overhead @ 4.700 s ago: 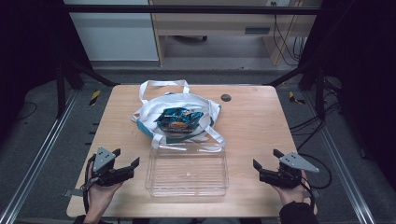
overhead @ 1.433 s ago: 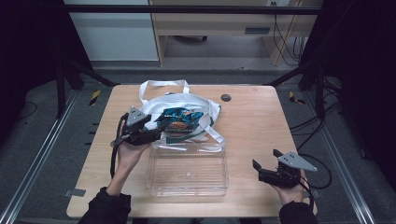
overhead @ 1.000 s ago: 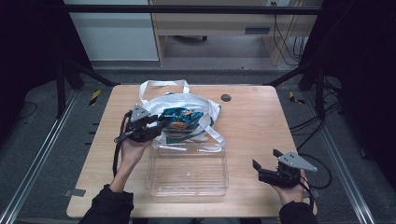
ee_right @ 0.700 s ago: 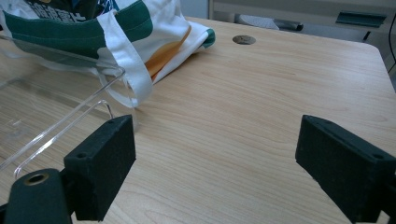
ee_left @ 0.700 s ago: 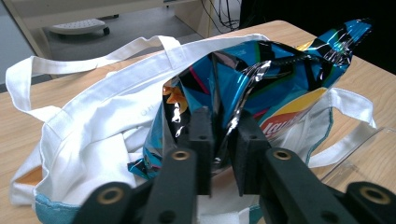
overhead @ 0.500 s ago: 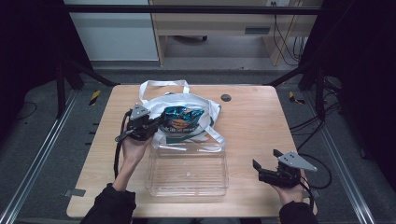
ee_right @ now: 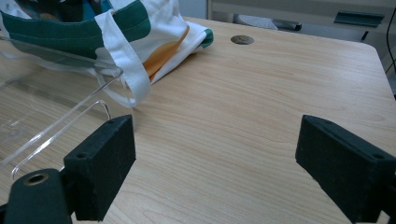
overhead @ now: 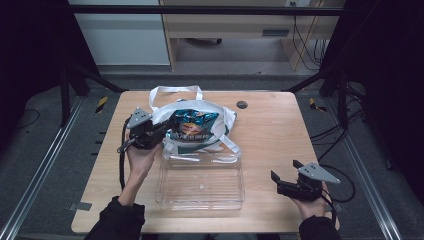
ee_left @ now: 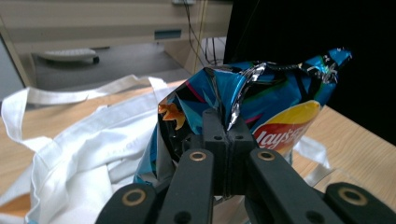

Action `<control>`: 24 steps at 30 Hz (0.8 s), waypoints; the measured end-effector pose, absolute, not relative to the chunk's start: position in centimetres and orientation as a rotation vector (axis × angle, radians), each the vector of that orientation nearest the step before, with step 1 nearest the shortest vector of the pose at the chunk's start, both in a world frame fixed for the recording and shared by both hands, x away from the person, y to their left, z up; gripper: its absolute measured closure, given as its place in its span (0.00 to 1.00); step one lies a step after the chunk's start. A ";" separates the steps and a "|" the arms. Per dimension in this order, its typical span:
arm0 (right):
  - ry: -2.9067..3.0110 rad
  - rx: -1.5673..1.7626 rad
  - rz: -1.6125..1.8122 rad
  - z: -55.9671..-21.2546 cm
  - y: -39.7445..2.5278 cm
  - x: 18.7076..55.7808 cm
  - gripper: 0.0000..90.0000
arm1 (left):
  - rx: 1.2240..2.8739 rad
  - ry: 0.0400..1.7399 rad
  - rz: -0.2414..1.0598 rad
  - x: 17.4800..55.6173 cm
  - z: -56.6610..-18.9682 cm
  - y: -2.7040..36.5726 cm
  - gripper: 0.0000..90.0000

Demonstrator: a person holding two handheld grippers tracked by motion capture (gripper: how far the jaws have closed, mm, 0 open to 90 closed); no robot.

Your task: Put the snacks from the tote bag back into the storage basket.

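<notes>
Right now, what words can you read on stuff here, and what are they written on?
"Lay's": on the red and yellow logo of the blue chip bag, which the left gripper pinches at its crinkled edge.
The white tote bag has faint print on its cloth, too blurred to read.
The clear plastic tray and the table carry no words that I can make out.

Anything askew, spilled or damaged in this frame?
Nothing spilled. The chip bag is crumpled where the left gripper pinches it above the white tote bag; a tote strap drapes over the clear tray rim.
</notes>
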State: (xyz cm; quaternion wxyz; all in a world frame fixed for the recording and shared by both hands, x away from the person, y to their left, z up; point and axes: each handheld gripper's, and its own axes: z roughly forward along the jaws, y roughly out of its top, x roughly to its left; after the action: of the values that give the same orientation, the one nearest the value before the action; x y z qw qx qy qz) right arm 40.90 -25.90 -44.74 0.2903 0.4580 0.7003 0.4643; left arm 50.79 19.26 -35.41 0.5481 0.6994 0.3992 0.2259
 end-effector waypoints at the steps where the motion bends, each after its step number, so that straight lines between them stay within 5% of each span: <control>1: 1.868 1.221 1.239 -44.7 -25.9 40.9 0.14 | 1.657 0.946 0.535 50.8 -35.4 19.3 1.00; 24: 1.863 1.217 1.246 -44.8 -26.1 40.9 0.14 | 1.535 0.870 0.513 47.0 -30.0 18.8 1.00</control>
State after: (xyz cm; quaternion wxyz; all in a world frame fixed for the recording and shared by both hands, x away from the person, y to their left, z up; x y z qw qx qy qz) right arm 40.90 -26.11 -44.75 0.2911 0.4566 0.6988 0.4674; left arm 46.98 18.82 -30.02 0.6069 0.6638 0.3765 0.2219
